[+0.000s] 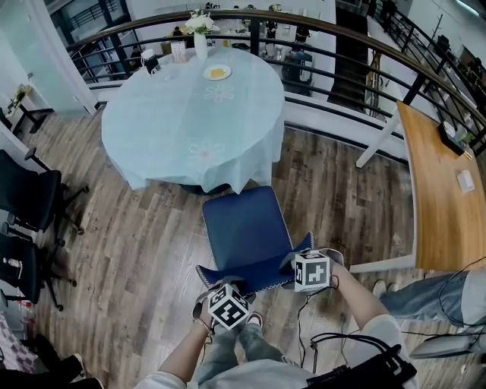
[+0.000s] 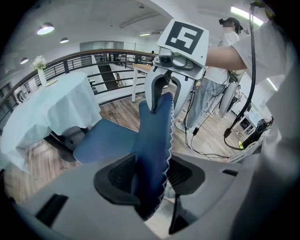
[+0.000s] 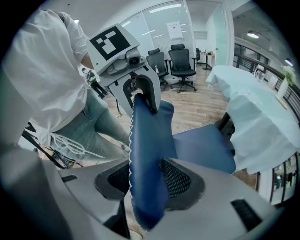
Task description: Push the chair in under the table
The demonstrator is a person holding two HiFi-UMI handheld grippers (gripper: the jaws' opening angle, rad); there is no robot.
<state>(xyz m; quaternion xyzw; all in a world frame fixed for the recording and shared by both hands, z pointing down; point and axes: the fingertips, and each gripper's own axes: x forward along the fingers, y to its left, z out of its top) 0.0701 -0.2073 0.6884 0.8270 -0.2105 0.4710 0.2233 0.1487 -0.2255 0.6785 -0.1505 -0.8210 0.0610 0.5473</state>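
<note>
Fingers of the left gripper (image 2: pixel 150 180) and right gripper (image 3: pixel 147 180) are clamped on the backrest of the blue padded chair (image 1: pixel 247 228), whose seat is not yet under the round pale-blue-clothed counter (image 1: pixel 190 121) just beyond. Push both sides evenly, straight ahead, so it slides under squarely.

Chair (image 1: pixel 247 232) dark blue; tablecloth (image 1: pixel 182 121) pale aqua, faint floral motif; floor (image 1: pixel 129 251) brown wood-grain planks.

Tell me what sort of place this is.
Probably an office mezzanine with a dining setup: a round table in a pale cloth with a plate and flower vase, black office chairs on the wood floor, a curved railing behind.
</note>
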